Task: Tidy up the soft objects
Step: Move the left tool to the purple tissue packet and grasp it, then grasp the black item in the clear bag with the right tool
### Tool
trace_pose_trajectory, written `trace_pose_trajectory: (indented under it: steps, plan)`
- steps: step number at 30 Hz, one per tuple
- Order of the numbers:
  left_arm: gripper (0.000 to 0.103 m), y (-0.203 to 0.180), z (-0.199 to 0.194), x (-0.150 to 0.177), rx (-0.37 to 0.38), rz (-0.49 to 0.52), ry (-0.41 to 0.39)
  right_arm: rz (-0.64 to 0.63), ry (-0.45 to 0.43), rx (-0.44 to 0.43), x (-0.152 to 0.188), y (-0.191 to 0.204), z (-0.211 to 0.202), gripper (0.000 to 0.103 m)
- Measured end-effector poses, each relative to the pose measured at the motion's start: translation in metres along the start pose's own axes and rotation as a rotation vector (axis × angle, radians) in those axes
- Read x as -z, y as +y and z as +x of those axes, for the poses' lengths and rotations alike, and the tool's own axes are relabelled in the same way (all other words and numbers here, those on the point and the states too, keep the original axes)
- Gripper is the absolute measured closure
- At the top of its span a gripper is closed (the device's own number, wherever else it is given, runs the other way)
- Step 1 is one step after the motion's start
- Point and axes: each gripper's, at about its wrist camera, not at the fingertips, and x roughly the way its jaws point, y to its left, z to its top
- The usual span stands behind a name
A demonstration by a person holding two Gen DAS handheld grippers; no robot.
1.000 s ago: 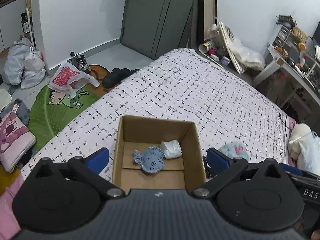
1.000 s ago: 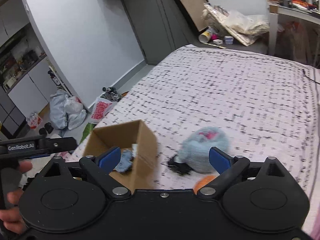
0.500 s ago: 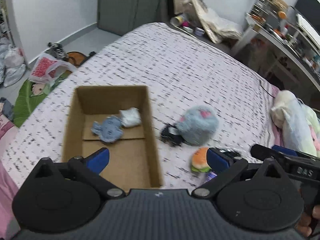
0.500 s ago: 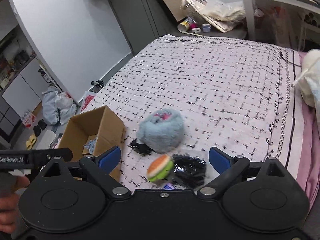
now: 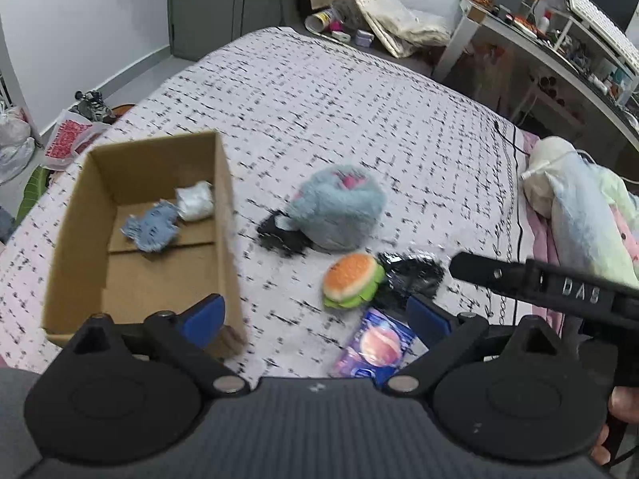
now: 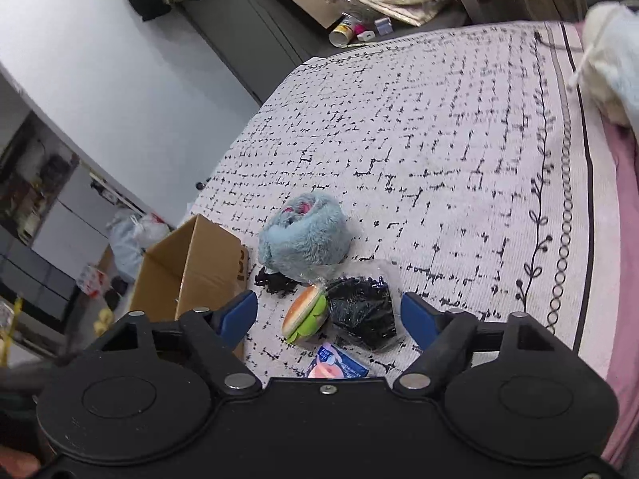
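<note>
An open cardboard box (image 5: 223, 183) (image 6: 187, 263) sits on the bed with a blue fabric piece (image 5: 153, 229) and a white bundle (image 5: 195, 200) inside. Right of it lie a fluffy blue plush (image 5: 339, 207) (image 6: 305, 235), a burger toy (image 5: 351, 279) (image 6: 305, 313), a black item in a clear bag (image 5: 411, 275) (image 6: 365, 311) and a purple packet (image 5: 375, 345) (image 6: 337, 365). My left gripper (image 5: 315, 319) hovers over the box's corner and the packet, jaws closing on nothing. My right gripper (image 6: 329, 317) hangs above the burger and the bag, jaws closing, pads touching neither.
The patterned bedspread (image 5: 339, 92) stretches far beyond the toys. Pillows and plush (image 5: 579, 207) lie at the right. A cluttered desk (image 5: 559, 40) stands beyond, and bags (image 5: 68, 135) lie on the floor at left. The right tool's bar (image 5: 559, 283) crosses the left view.
Both views have swung right and lower: the box slid to the left, and the plush, burger, black bag and packet came under the fingers. The right jaws have narrowed.
</note>
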Motion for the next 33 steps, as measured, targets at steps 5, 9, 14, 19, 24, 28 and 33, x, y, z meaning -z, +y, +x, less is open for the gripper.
trace_pose_trajectory:
  steps: [5, 9, 14, 19, 24, 28, 33]
  plan:
    - [0.007, -0.017, 0.020, 0.014, -0.003, 0.008, 0.040, 0.029, -0.006, -0.026, -0.005, -0.009, 0.000, 0.029]
    - [0.007, -0.027, 0.041, 0.026, -0.007, 0.014, 0.082, 0.069, -0.010, -0.044, -0.006, -0.019, -0.002, 0.033]
    - [0.008, -0.037, 0.067, 0.036, -0.014, 0.019, 0.126, 0.110, 0.010, -0.038, -0.001, -0.030, 0.002, 0.039]
    - [0.008, -0.042, 0.090, 0.042, -0.035, 0.032, 0.166, 0.117, 0.030, -0.032, 0.002, -0.031, 0.009, 0.042]
    - [0.008, -0.040, 0.107, 0.044, -0.048, 0.025, 0.179, 0.122, 0.040, -0.010, 0.001, -0.033, 0.020, 0.042]
    - [0.032, -0.036, 0.111, 0.044, -0.032, -0.013, 0.169, 0.117, 0.041, -0.008, 0.000, -0.032, 0.026, 0.042]
    - [0.050, -0.030, 0.107, 0.040, -0.027, -0.058, 0.165, 0.106, 0.037, 0.003, -0.001, -0.029, 0.038, 0.044]
